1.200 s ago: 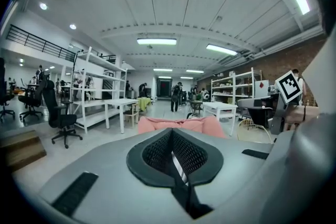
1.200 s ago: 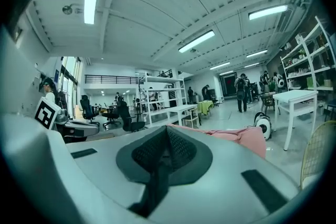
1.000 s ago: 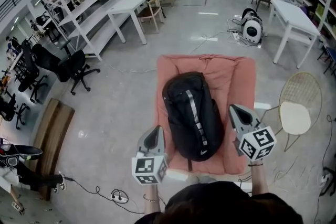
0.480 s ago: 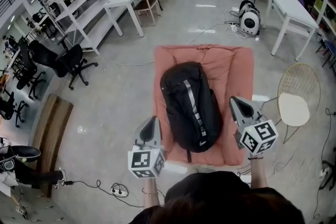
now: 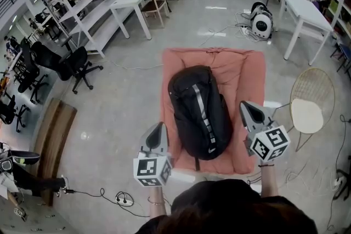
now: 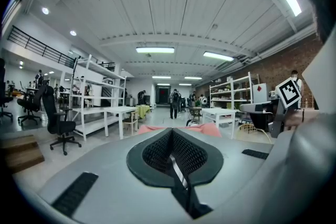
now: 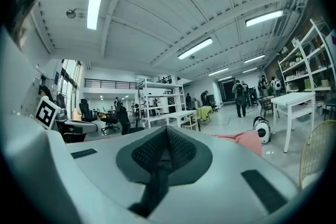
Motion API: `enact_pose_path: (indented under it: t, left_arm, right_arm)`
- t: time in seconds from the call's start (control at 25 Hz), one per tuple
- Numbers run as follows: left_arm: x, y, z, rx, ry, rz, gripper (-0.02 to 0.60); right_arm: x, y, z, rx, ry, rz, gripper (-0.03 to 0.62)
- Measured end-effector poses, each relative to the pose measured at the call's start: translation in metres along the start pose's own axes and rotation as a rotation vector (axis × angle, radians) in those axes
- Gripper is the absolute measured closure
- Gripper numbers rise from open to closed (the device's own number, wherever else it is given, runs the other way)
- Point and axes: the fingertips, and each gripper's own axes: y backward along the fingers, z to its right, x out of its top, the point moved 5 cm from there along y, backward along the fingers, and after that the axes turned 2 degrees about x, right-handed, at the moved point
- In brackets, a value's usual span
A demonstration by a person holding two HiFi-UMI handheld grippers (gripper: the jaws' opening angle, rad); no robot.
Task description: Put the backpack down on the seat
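Lying on seat (image 5: 247, 79), backpack (image 5: 200, 112), long axis near-to-far

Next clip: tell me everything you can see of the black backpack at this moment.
The backpack is black, rounded and full-looking, seemingly of smooth synthetic fabric. A pale grey stripe runs down its upper face, and there is a small white mark toward the near end. It lies flat and lengthwise on the pink cushioned seat, resting on nothing else. The left claw and right claw flank it, both shut and apart from it.
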Motion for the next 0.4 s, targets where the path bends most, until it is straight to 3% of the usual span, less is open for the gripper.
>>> enact_pose_path:
  t: [0.4]
  left_arm:
    - [0.0005,-0.0001,-0.0001,-0.006,-0.016,0.04,0.568]
  right_arm:
    - [-0.0056,0.0034,0.0029,-0.011,-0.015,-0.001,0.582]
